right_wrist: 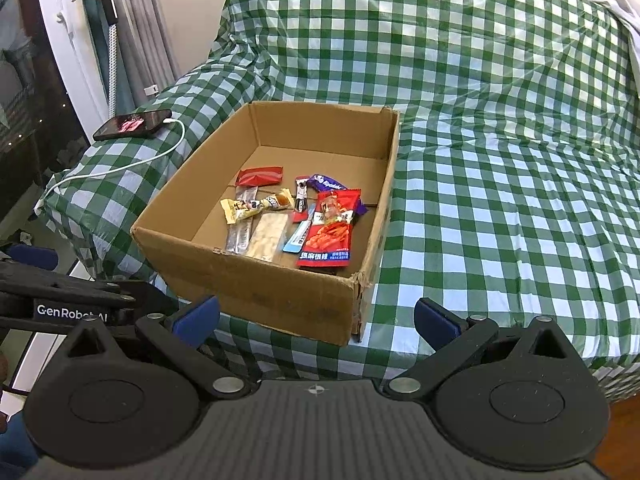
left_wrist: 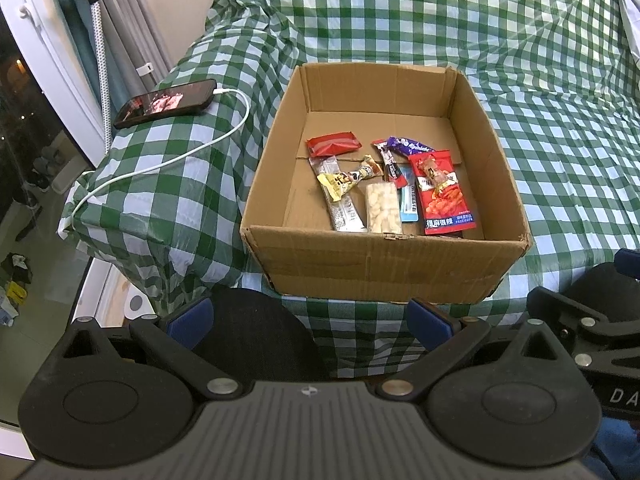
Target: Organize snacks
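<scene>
An open cardboard box (left_wrist: 372,260) stands on the green checked cloth; it also shows in the right wrist view (right_wrist: 260,280). Inside lie several snack packets: a big red packet (left_wrist: 446,200) (right_wrist: 330,232), a small red bar (left_wrist: 333,143) (right_wrist: 260,176), a yellow packet (left_wrist: 340,184) (right_wrist: 244,210), a clear pack of white pieces (left_wrist: 383,208) (right_wrist: 269,236), a purple wrapper (left_wrist: 408,146) (right_wrist: 328,184). My left gripper (left_wrist: 310,320) is open and empty, held before the box's near wall. My right gripper (right_wrist: 316,320) is open and empty, near the box's near right corner.
A phone (left_wrist: 166,103) (right_wrist: 132,125) lies at the cloth's left corner with a white cable (left_wrist: 160,164) running off the edge. The checked cloth (right_wrist: 500,200) spreads to the right of the box. A window and curtain stand at left.
</scene>
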The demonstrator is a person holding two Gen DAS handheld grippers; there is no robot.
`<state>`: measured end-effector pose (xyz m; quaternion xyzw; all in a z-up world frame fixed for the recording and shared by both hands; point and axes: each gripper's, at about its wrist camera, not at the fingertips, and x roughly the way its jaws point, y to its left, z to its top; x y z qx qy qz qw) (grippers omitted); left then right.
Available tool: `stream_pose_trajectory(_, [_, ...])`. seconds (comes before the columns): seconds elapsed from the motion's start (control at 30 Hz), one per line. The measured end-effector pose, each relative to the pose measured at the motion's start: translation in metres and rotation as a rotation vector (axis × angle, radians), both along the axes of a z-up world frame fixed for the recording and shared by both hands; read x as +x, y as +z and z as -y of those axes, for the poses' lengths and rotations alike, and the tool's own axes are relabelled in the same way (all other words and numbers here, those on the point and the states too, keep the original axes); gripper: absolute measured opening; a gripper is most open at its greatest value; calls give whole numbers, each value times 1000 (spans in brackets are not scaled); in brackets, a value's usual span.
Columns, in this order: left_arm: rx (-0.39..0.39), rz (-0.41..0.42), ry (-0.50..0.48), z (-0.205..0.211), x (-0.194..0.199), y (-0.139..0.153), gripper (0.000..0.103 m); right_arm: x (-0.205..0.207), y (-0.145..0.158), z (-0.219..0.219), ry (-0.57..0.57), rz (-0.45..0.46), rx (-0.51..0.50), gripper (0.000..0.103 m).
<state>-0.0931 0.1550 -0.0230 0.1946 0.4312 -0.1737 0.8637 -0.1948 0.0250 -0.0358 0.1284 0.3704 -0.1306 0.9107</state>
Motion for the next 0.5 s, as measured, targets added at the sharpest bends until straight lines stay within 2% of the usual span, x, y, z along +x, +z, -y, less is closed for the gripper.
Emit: stream_pose_trajectory(0.5, [-6,1,-5,3,4,3,103,1,-2,5,7,-2,1,102])
